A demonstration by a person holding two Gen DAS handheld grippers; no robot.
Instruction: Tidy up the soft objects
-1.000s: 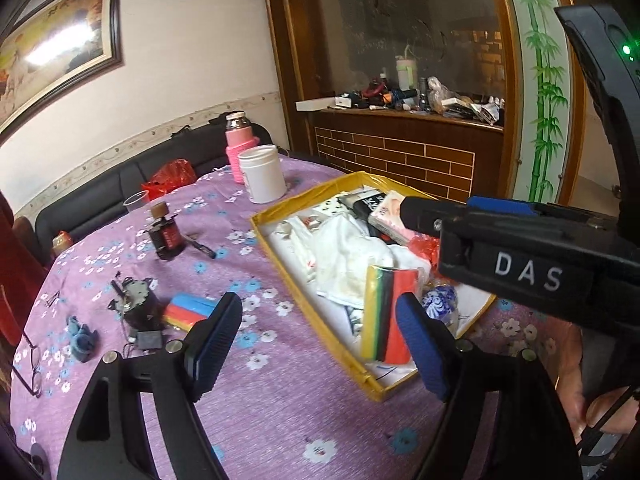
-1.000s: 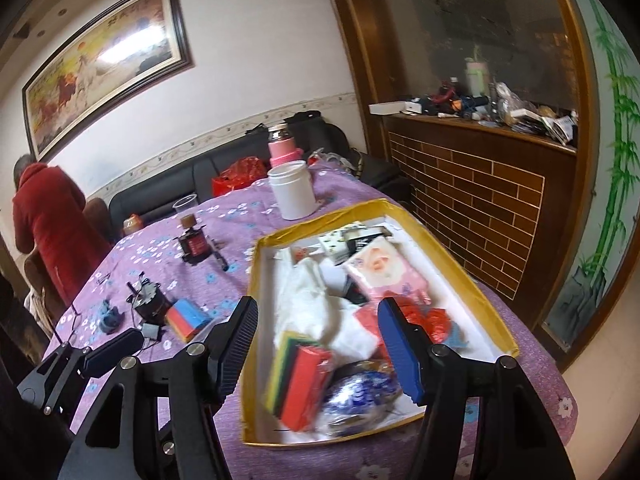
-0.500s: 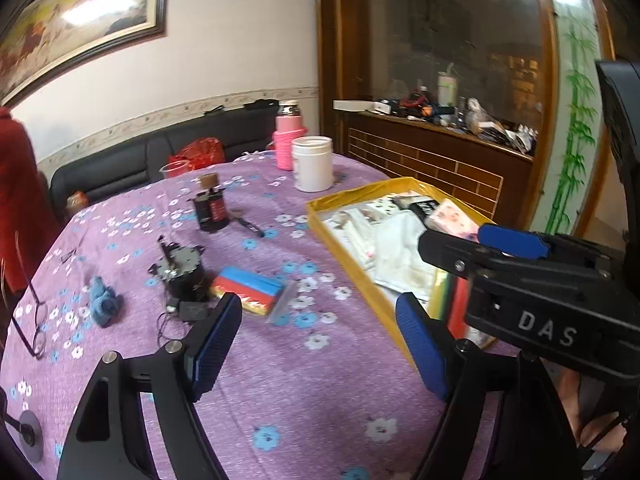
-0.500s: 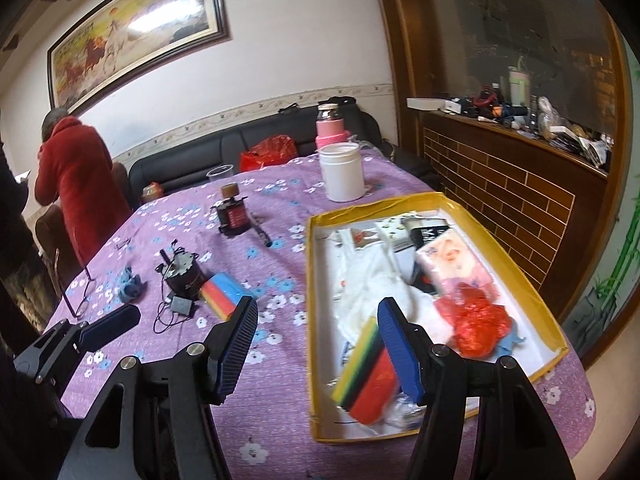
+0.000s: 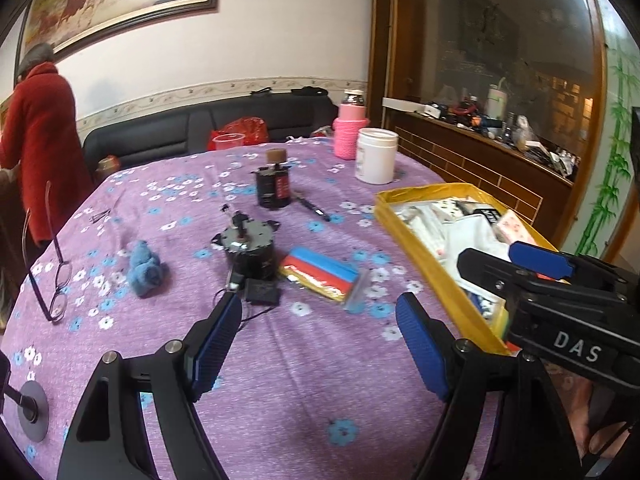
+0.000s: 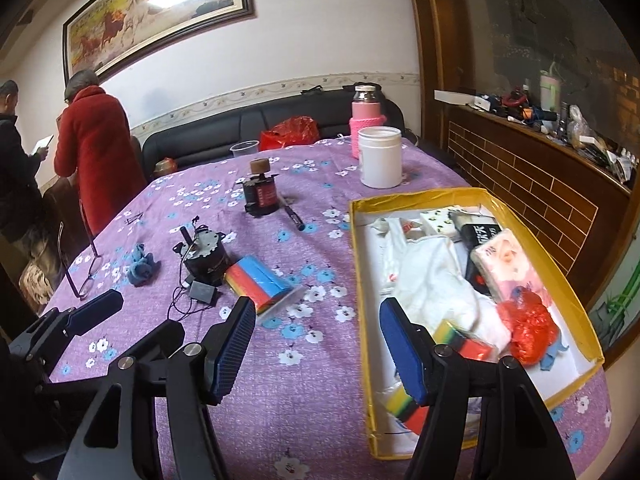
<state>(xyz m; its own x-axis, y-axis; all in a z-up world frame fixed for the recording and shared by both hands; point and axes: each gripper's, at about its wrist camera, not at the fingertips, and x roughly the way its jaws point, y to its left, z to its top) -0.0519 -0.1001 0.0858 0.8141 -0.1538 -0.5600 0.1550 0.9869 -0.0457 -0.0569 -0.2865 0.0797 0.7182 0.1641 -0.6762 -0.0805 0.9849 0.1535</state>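
A yellow-rimmed box [image 6: 556,264] [image 5: 420,246] on the purple flowered table holds a white cloth [image 6: 432,276], a tissue pack [image 6: 508,264], a red bag [image 6: 528,326] and striped sponges [image 6: 464,342]. A bagged pack of coloured sponges [image 5: 320,274] [image 6: 258,282] lies on the cloth left of the box. A small blue plush toy [image 5: 144,270] [image 6: 139,266] lies further left. My left gripper [image 5: 318,346] is open and empty, low over the table, short of the sponge pack. My right gripper [image 6: 318,346] is open and empty over the box's near left edge.
A black motor with wires [image 5: 248,250], a dark red-labelled device [image 5: 274,186], a pen [image 5: 310,206], a white jar [image 5: 376,154], a pink-sleeved flask [image 5: 350,130] and glasses [image 5: 52,272] are on the table. A person in red [image 6: 94,152] stands at the far left.
Both views have swung left, away from the box and toward the table's middle. The sponge pack and blue toy now lie ahead of my left gripper. Both grippers stayed open.
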